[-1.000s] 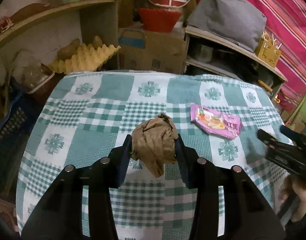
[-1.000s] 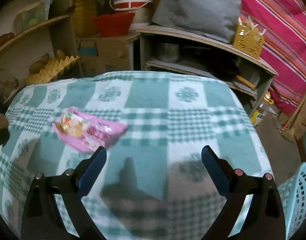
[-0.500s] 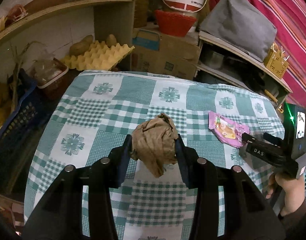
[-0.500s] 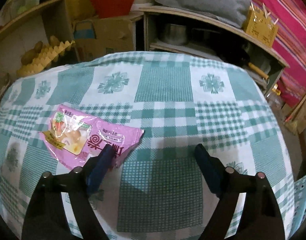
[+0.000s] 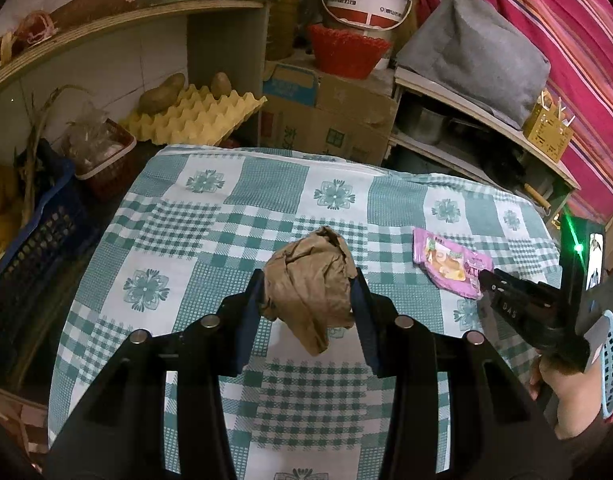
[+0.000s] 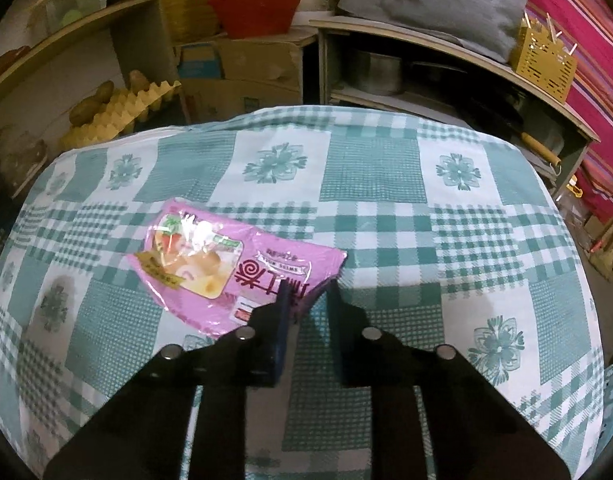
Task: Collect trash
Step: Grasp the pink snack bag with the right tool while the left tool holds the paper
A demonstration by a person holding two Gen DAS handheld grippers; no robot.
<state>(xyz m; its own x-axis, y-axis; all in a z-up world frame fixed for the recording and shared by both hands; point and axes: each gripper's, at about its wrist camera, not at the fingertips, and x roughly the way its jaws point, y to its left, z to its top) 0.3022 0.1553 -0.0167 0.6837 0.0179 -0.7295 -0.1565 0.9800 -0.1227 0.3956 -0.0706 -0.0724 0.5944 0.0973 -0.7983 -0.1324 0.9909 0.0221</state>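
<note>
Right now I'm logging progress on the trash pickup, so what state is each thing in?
Crumpled brown paper: clamped in the left hand-held gripper, lifted off the checked tablecloth.
Pink snack wrapper: flat on the tablecloth, its near corner between the fingers of the right hand-held gripper, whose jaws have just been closing on it.
Egg tray: holds potatoes.

Tablecloth [image 6: 370, 176]: showing green-and-white checks with floral squares. Wrapper [image 6: 210, 268]: showing pink, printed with a food picture. Crumpled paper [image 5: 310, 284]: showing brown. Far basket [image 5: 346, 52]: showing red. Egg tray [image 5: 194, 116]: showing yellow.
</note>
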